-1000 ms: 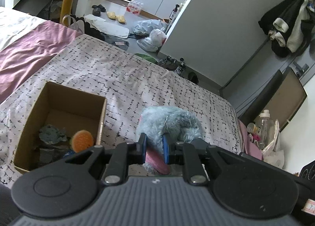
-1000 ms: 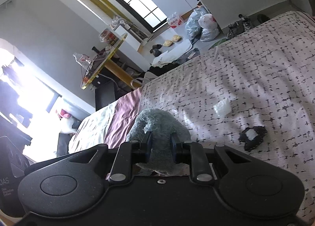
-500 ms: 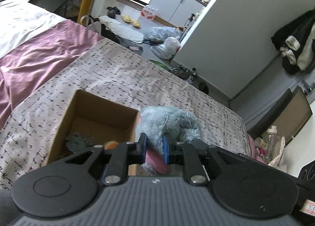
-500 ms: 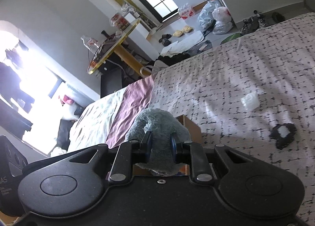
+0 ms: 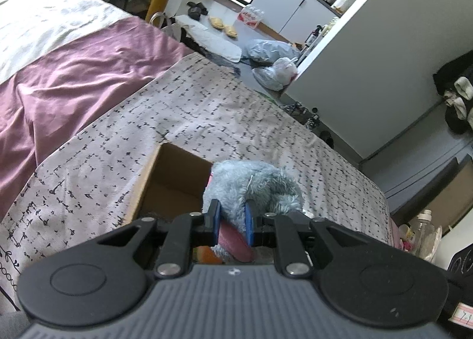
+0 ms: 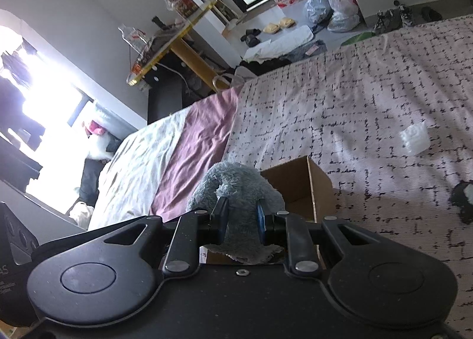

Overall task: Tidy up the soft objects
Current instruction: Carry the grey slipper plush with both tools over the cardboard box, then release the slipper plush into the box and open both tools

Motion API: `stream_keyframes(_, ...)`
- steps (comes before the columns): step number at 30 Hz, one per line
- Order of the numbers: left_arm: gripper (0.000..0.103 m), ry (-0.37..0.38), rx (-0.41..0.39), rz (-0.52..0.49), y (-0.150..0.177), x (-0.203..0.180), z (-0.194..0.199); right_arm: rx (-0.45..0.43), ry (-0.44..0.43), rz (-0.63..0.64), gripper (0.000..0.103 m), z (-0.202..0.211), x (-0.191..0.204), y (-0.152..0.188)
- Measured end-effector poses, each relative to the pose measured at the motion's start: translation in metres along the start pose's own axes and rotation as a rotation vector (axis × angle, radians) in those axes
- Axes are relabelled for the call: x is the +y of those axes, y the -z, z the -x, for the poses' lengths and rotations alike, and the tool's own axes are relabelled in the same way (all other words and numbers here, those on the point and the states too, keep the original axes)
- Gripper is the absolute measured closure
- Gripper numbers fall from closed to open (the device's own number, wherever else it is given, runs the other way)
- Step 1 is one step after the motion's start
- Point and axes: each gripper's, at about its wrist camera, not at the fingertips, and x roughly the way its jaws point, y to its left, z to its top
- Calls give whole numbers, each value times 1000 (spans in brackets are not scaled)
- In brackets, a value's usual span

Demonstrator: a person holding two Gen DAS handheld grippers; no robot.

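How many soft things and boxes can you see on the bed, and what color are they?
Blue-grey fluffy toy: 1, held in the jaws of both grippers
White soft thing: 1
Black-and-white soft thing: 1
Orange soft thing: 1, mostly hidden
Brown cardboard box: 1
Total: 5

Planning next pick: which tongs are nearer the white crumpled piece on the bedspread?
Right, probably. Both tongs, left and right, grip the blue plush toy over the cardboard box; only the right view shows the white piece.
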Motion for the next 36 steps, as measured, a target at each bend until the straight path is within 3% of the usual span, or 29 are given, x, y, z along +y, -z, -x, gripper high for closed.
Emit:
stream_keyframes(9, 87, -41, 66, 52, -10, 38, -35, 89, 49, 3, 82, -50, 6, 8)
stream_keyframes(20, 85, -115, 83, 15, -14, 46, -51, 131, 121, -35, 80, -72, -3, 13)
stream_keyframes(27, 80, -146, 51, 0, -16, 40, -35, 103, 123, -31, 65, -54, -1, 11)
stream_keyframes(33, 49, -179, 42, -31, -12, 26, -19, 34, 133, 25, 29, -24, 4, 8)
stream_keyframes(36, 34, -214, 18, -76, -9, 19, -9, 8, 131, 39, 24, -9, 2, 7)
